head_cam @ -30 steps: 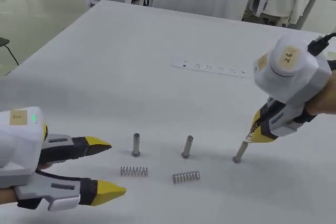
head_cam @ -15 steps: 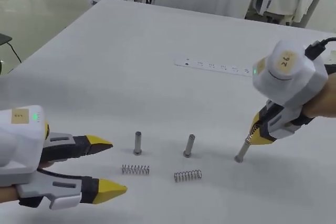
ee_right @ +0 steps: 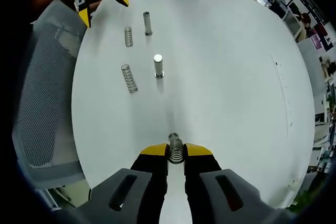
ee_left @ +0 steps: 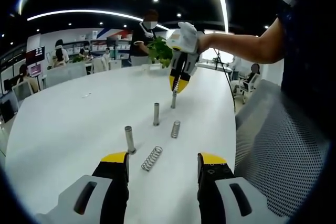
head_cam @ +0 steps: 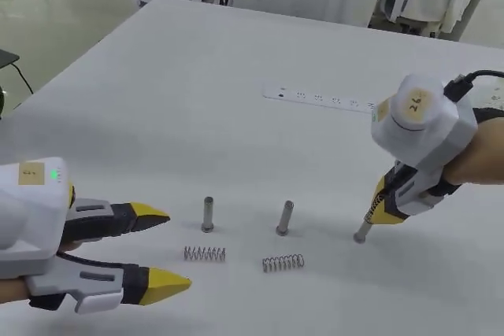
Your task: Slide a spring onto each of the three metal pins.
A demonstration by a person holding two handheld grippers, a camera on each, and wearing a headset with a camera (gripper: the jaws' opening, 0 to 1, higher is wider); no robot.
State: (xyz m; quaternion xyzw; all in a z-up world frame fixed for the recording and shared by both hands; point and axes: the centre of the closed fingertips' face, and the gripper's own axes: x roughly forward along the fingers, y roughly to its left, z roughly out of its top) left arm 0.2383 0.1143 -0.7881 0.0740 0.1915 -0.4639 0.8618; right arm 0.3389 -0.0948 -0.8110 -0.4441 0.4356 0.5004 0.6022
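Pinching a spring [ee_right: 176,149] in our right gripper [head_cam: 387,204], we held it end-on at the tip of the rightmost pin [head_cam: 362,233], axes nearly aligned; our left gripper [head_cam: 177,248] sat wide open, empty, near left

- Right claw [head_cam: 378,212]: its yellow tips cover the upper length of the right-hand pin [head_cam: 362,233]; the foot alone is visible on the table [head_cam: 236,76].
- Spring [ee_right: 176,151], gripped between that claw's jaws: lower coils hidden; whether it sits over the pin cannot be told.
- Left claw [head_cam: 178,248]: housing cut off at the head view's left edge.
- Power strip [head_cam: 319,101]: sockets too small to read.
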